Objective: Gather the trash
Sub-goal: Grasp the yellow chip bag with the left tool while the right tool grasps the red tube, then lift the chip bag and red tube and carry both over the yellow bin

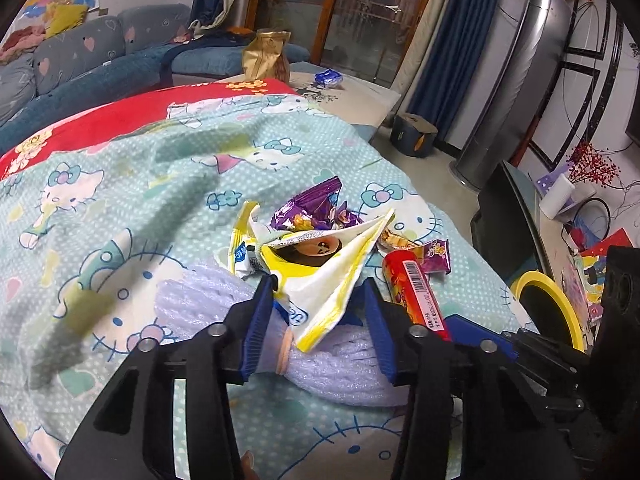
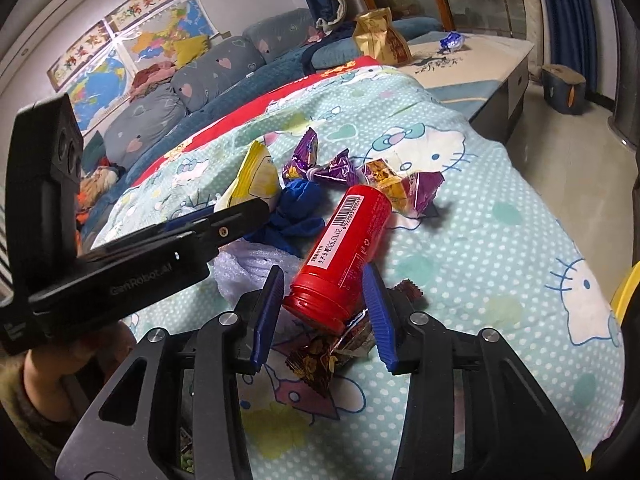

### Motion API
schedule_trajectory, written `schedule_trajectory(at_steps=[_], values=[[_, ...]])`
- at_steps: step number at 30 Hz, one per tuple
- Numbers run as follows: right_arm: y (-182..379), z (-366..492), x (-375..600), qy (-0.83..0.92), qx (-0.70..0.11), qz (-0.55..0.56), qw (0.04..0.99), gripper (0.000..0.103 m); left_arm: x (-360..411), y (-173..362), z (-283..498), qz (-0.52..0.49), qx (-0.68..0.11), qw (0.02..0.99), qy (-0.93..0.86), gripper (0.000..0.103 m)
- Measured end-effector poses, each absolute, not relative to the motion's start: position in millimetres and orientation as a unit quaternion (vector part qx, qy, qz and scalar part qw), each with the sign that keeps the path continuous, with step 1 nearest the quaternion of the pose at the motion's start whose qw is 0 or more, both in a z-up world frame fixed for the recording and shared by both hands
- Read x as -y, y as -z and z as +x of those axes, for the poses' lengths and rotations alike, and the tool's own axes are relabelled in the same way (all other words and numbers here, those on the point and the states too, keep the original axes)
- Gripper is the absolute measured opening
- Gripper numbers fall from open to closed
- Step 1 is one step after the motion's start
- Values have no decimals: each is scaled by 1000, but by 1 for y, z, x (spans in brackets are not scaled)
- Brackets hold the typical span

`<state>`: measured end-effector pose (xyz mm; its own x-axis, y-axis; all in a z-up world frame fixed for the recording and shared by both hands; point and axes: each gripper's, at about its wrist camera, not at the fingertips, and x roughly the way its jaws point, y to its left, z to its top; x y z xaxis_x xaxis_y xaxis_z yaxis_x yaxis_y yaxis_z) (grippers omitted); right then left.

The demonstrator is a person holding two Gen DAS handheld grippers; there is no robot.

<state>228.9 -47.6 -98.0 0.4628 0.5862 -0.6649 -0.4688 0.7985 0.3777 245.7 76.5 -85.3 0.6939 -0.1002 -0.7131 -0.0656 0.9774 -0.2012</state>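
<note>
Red tube (image 2: 344,252) between right gripper (image 2: 324,312) jaws (parted) | left gripper (image 1: 316,320) around wrapper (image 1: 320,280)

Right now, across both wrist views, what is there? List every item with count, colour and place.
Red tube: one, red with barcode label, lying on the blanket between the right gripper's fingers.
Yellow-white wrapper: one, between the left gripper's fingers.
Foam net: one, pale lilac, under that wrapper.
Purple wrappers: several, beyond the tube.
Brown wrapper: one, below the tube.
Blanket: one, mint with cat print.
Gold bag: one, far table.
Yellow-rimmed bin: one, right edge.
Left gripper: open.
Right gripper: open.
</note>
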Motion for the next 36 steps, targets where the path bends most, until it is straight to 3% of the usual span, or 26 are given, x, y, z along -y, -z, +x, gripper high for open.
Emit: schedule_trajectory(at_steps=[13, 36], values=[[103, 235, 37, -308, -427, 56, 849, 34, -81, 87, 230, -116, -385, 916, 2, 26], [78, 189, 54, -340, -386, 62, 855, 28, -85, 52, 165, -138, -321, 937, -5, 24]])
